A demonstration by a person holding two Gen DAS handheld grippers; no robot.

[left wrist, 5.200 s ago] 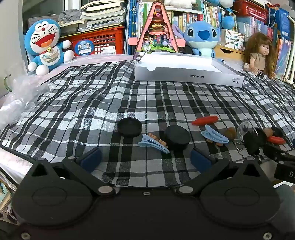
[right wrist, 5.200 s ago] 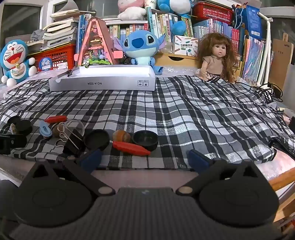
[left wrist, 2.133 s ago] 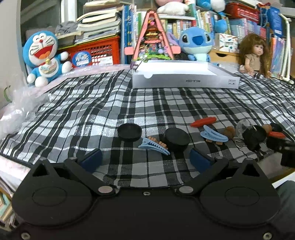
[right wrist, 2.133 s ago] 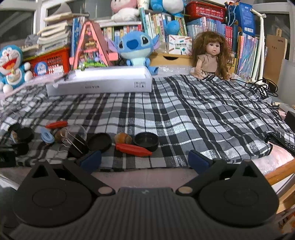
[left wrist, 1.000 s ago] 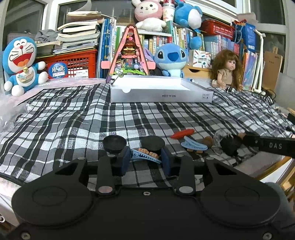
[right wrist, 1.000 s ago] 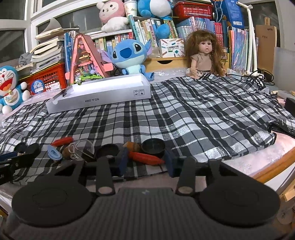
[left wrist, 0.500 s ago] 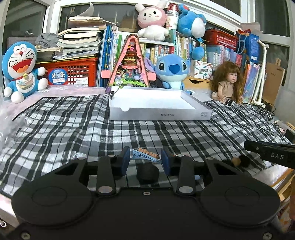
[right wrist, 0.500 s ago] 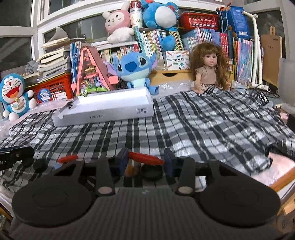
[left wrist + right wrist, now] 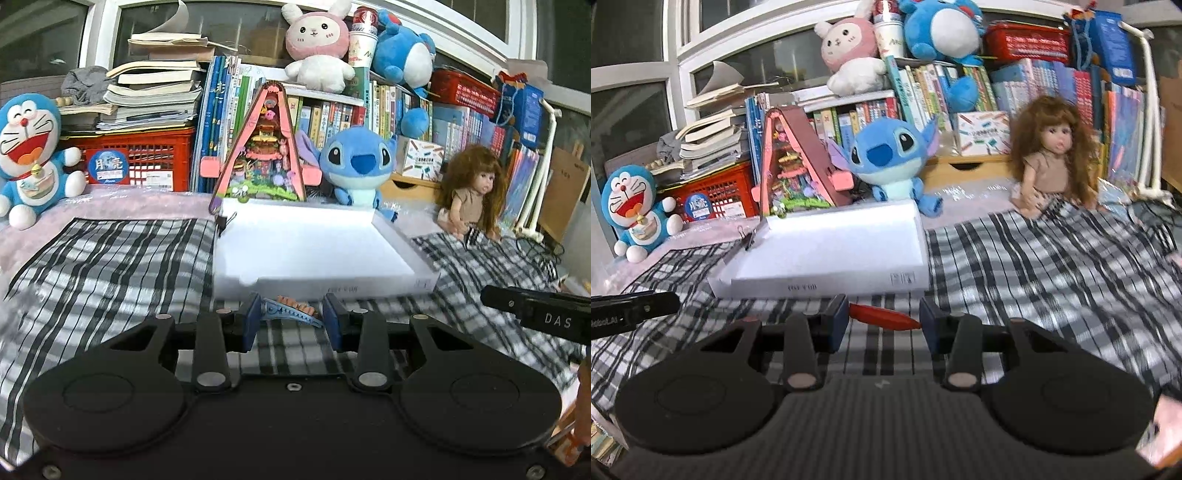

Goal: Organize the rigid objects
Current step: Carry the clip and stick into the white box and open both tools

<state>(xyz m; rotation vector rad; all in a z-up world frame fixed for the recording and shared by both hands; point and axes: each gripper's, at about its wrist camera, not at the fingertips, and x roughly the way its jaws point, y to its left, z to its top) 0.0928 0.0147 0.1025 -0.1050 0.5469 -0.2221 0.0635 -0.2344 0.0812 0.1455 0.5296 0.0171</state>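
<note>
Shallow white box (image 9: 314, 254) sat open on the black-and-white checked cloth (image 9: 110, 258), interior blank white as far as visible, a black binder clip (image 9: 223, 221) pinned on its far left corner. Just short of the box's near wall, left tool (image 9: 291, 319) clamped on a blue hair clip (image 9: 288, 312): slim, toothed like a crocodile, with small orange-brown bits along its upper edge, lying crosswise between the blue pads, above the cloth. Likewise just before the box's near wall, right tool (image 9: 882, 319) closed on a red clip (image 9: 884, 316), smooth and tapered, spanning pad to pad. Behind the box stood a pink triangular toy house (image 9: 260, 147), a blue Stitch plush (image 9: 354, 162) and, to its right, a brown-haired doll (image 9: 471, 192); far left of the box, a Doraemon plush (image 9: 26, 158).
</note>
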